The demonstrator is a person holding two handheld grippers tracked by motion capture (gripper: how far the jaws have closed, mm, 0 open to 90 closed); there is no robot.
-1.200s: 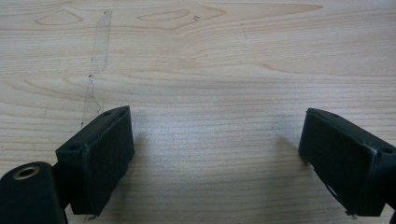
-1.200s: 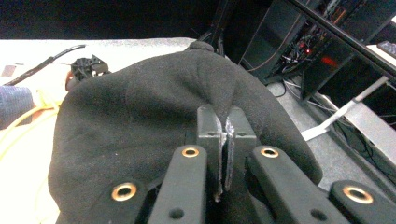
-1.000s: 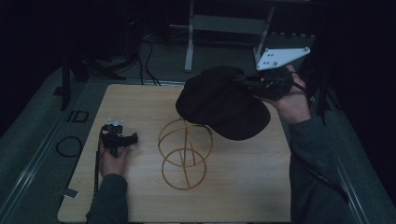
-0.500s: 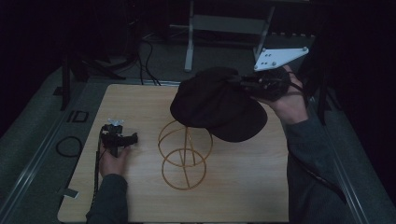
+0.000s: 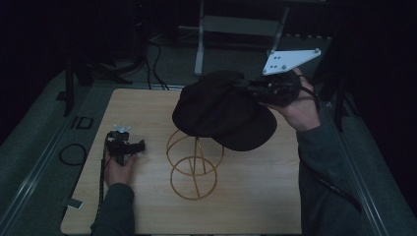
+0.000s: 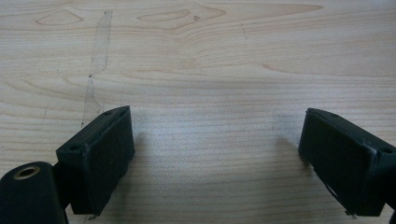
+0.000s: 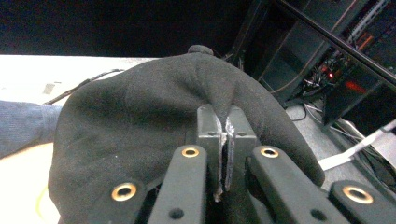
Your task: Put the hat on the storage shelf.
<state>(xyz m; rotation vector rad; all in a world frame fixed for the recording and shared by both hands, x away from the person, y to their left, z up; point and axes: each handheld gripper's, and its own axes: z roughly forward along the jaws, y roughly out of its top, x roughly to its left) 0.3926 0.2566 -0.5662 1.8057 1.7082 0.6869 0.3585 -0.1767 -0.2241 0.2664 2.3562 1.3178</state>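
So the right gripper (image 5: 246, 88) has its fingers clamped tight on a fold of the black cap (image 5: 221, 110), which hangs just above the wire stand (image 5: 194, 164). Left gripper (image 5: 129, 146) rests on the tabletop (image 5: 255, 196), fingers apart, nothing between.

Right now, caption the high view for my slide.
Right gripper holds a black cap above the wire stand; left gripper rests open on the table.
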